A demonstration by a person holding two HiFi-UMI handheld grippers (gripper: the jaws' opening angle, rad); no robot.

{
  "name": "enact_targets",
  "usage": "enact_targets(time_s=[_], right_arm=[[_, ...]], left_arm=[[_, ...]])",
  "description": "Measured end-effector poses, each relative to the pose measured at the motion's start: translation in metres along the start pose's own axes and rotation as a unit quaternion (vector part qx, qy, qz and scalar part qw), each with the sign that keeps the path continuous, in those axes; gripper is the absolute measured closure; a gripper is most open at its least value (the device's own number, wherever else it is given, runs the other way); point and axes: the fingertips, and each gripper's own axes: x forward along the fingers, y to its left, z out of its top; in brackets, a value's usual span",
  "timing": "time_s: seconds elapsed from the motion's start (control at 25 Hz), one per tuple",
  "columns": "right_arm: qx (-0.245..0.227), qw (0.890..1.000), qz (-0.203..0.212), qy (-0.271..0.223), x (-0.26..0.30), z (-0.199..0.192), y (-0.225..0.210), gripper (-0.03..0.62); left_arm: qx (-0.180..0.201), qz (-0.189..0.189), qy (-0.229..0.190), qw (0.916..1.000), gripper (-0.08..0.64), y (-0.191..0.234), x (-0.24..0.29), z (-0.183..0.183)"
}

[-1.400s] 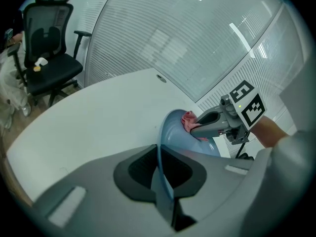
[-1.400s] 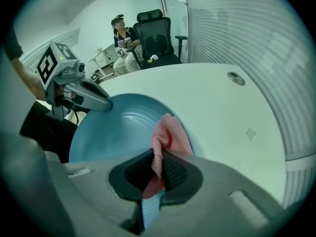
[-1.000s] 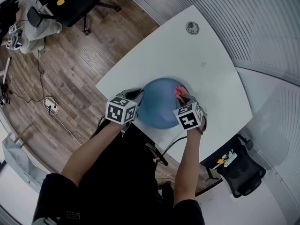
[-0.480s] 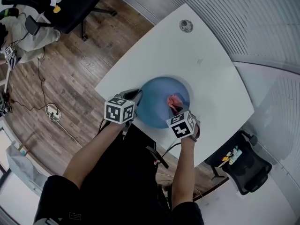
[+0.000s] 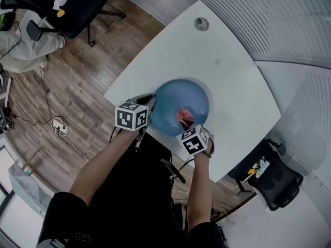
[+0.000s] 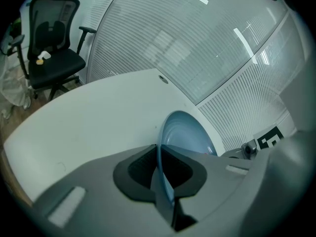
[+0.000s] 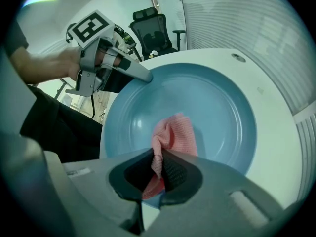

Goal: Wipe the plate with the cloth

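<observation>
Nearest us, the left gripper [image 6: 159, 152] is clenched on the rim of the blue plate [image 6: 190, 132]. Its own view shows that rim edge-on as a thin line between the two pads, which the head view is too small to show. The right gripper [image 7: 158, 157] is clamped on the pink cloth [image 7: 175, 132]. Only the right gripper view makes plain that a fold of the cloth is pinched between the pads while the rest lies on the plate's well. The cloth is bunched, and its long axis runs from the jaws out along the line the gripper points. Its loose, wider end lies toward the middle of the plate. That view also shows the left gripper at the plate's far rim. From the head view we see the round plate on the white table [image 5: 222, 56], close to the edge by our body. Beyond the table are the wooden floor [image 5: 77, 71] and a black office chair [image 5: 77, 1].
</observation>
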Motion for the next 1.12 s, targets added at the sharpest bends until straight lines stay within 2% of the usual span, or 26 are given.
enact_targets(time_s=[0.36,0.64,0.8,0.96,1.12], right_arm=[[-0.019,0.999,0.010,0.032,0.007,0.000,0.019,0.569],[-0.012,0.998,0.054,0.030,0.015,0.008,0.046,0.569],[-0.027,0.998,0.045,0.028,0.016,0.009,0.048,0.569],[-0.006,1.000,0.022,-0.015,0.006,0.016,0.043,0.569],[0.043,0.995,0.004,-0.092,-0.016,0.033,0.037,0.569]], left_arm=[[0.005,-0.002,0.001,1.0000,0.537,0.001,-0.001,0.001],[0.008,-0.006,0.010,0.9999,0.535,0.002,0.000,0.001],[0.015,-0.002,0.011,0.9998,0.536,0.000,0.002,0.002],[0.013,-0.013,0.021,0.9996,0.522,-0.002,0.002,0.003],[0.024,-0.028,0.024,0.9990,0.479,-0.006,-0.002,0.006]])
